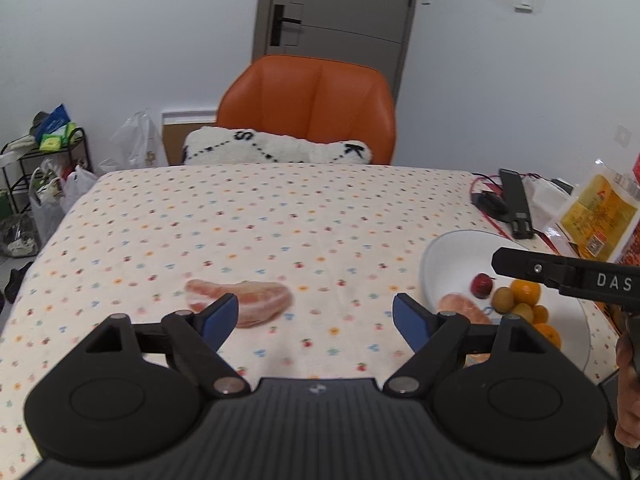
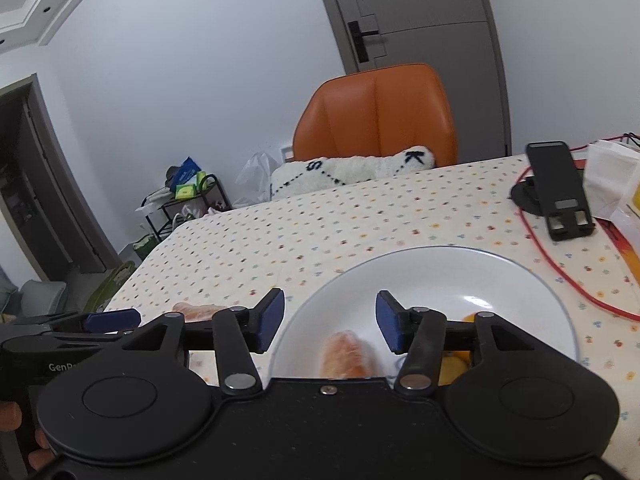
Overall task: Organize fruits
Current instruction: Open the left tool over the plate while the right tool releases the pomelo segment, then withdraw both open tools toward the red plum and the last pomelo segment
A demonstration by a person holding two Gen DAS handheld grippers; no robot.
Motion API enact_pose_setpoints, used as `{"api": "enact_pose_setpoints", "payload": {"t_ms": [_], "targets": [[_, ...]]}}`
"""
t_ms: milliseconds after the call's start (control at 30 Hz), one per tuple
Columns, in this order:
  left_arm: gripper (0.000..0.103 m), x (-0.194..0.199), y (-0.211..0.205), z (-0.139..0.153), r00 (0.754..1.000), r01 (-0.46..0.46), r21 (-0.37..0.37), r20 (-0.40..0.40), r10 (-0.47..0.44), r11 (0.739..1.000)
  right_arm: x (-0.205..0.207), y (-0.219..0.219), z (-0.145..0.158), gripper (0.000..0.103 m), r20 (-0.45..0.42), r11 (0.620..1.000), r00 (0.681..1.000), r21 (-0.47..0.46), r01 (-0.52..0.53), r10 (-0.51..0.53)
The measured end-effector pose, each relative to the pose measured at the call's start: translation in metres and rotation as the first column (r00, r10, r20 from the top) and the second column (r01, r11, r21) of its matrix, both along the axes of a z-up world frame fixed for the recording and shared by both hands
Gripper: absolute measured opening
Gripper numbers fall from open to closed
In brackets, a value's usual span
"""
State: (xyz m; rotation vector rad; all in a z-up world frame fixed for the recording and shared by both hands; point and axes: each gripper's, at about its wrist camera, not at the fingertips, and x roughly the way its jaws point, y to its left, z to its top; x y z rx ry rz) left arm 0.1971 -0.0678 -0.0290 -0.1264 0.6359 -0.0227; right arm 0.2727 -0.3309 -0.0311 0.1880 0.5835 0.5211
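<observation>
Left hand-held gripper (image 1: 314,314) sits low over the tabletop (image 1: 280,220), jaws wide apart, nothing between them. Right hand-held gripper (image 2: 330,318) hovers over the near part of the plate (image 2: 440,272), jaws also spread and empty.

Loose pomelo wedge (image 1: 244,302) lies on the cloth just ahead of the left gripper, off toward its left finger and not centred in the gap. A second wedge (image 2: 346,354) is already in the plate, right under the right gripper. Beside it in the plate: a red fruit (image 1: 481,284), kiwis (image 1: 503,298), oranges (image 1: 526,291).

Judgement: the left-side wedge is the one item not yet in the plate, so that's the likely next pick.

Risks:
- Wedge is soft and looks film-wrapped; a hard squeeze may crush it, a light one may let it slip.
- It's off-centre; closing from here may only clip an end, so it pivots and drops.
- Both grippers near the plate: the left could bump the right on the way in.
- Fruit is piled at the plate's near right; a careless drop could knock round ones out to roll.

Further back: black stand (image 2: 558,188) and red cable (image 2: 560,276) past the plate, snag hazard. Orange chair (image 1: 308,104) beyond the far edge.
</observation>
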Motion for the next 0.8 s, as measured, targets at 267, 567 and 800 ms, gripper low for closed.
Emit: {"api": "enact_pose_setpoints", "payload": {"t_ms": [267,567,800], "targets": [[0.083,-0.012,0.034,-0.001,0.998,-0.055,-0.015,0.004,0.055,0.998,-0.003,0.033,0.002,0.055,-0.003,0.999,0.999,-0.006,-0.049,0.049],[0.083,-0.025,0.071,-0.007,0.993,-0.12,-0.043,-0.004,0.12,0.992,-0.008,0.076,0.002,0.066,-0.003,0.992,0.992,-0.035,-0.125,0.125],[0.083,-0.032,0.096,-0.013,0.988,-0.153,-0.062,-0.014,0.153,0.986,-0.009,0.103,0.0,0.074,-0.013,0.984,0.985,-0.052,-0.171,0.17]]}}
